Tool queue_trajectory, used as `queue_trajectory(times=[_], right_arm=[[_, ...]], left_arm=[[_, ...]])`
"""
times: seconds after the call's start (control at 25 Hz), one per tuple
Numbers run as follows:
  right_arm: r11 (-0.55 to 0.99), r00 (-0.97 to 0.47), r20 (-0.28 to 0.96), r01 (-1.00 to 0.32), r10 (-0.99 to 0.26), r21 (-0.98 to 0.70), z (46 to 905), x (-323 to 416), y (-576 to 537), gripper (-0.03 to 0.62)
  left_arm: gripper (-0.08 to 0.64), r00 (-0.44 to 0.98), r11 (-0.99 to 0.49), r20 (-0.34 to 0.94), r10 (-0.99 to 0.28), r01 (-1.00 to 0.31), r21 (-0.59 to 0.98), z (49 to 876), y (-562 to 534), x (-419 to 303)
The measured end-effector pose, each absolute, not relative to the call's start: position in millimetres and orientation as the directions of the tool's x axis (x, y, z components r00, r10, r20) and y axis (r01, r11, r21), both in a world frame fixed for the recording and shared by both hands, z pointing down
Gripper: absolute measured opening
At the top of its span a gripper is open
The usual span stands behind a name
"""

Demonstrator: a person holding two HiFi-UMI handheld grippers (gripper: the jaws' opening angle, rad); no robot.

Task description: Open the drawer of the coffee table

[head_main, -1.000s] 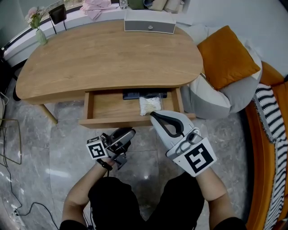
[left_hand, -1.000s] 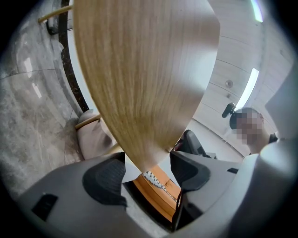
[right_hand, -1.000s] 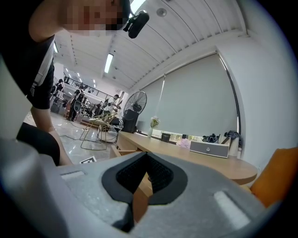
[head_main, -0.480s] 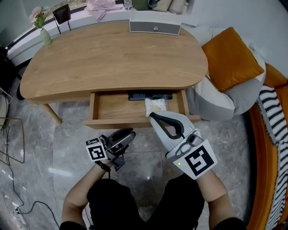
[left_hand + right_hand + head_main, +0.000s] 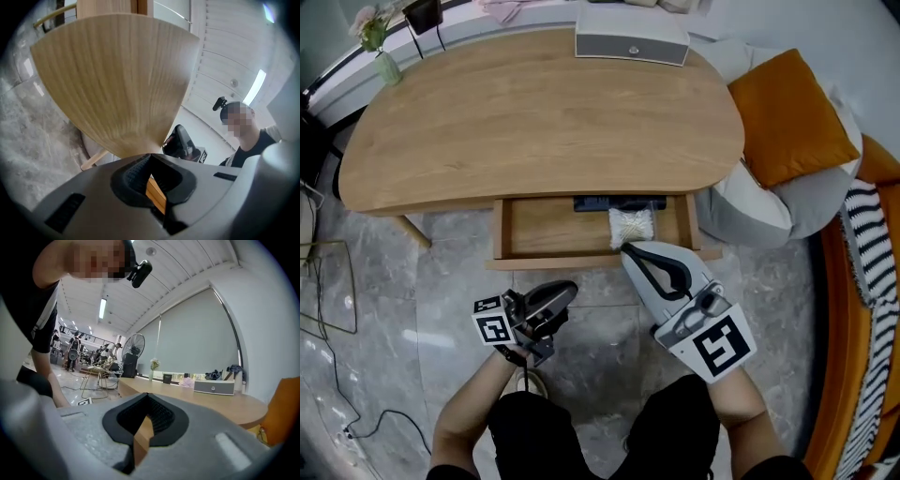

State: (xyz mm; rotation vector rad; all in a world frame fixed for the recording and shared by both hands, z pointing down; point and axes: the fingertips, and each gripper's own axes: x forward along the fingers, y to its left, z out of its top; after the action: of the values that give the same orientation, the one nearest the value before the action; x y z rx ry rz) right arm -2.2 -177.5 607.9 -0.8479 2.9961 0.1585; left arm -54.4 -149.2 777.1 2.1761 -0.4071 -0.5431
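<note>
The wooden coffee table [image 5: 534, 112] has its drawer [image 5: 553, 225] pulled out toward me, front panel [image 5: 562, 263] nearest. My left gripper [image 5: 567, 289] hovers over the floor just in front of that panel. Its jaws are closing and meet at the tips [image 5: 151, 159], with nothing between them. My right gripper [image 5: 628, 248] is shut, tips over the drawer's front edge beside a white packet [image 5: 632, 226]. Whether it touches the wood I cannot tell. In the right gripper view the jaws [image 5: 147, 399] meet, with the table top beyond.
A black flat object [image 5: 619, 202] lies at the back of the drawer. A grey speaker [image 5: 632, 44] and a vase [image 5: 382, 64] stand on the table's far edge. An orange cushion [image 5: 792, 103] and sofa are to the right. A metal frame [image 5: 328, 281] and cables are to the left.
The view has tilted, so the table sits lower in the picture. The left gripper has shifted slightly in front of the drawer. The right gripper stays at the drawer's front edge.
</note>
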Motion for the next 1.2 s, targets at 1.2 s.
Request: queue_trajectory(times=[1.2], right_arm=[[0.648,-0.634,0.281,-0.76,-0.72,-0.054,374.8,91.6,-163.3,0.0]], left_arm=[[0.008,0.772,-0.308,-0.043,-0.635,-0.201,0.93,460.2,-162.8,-30.9]])
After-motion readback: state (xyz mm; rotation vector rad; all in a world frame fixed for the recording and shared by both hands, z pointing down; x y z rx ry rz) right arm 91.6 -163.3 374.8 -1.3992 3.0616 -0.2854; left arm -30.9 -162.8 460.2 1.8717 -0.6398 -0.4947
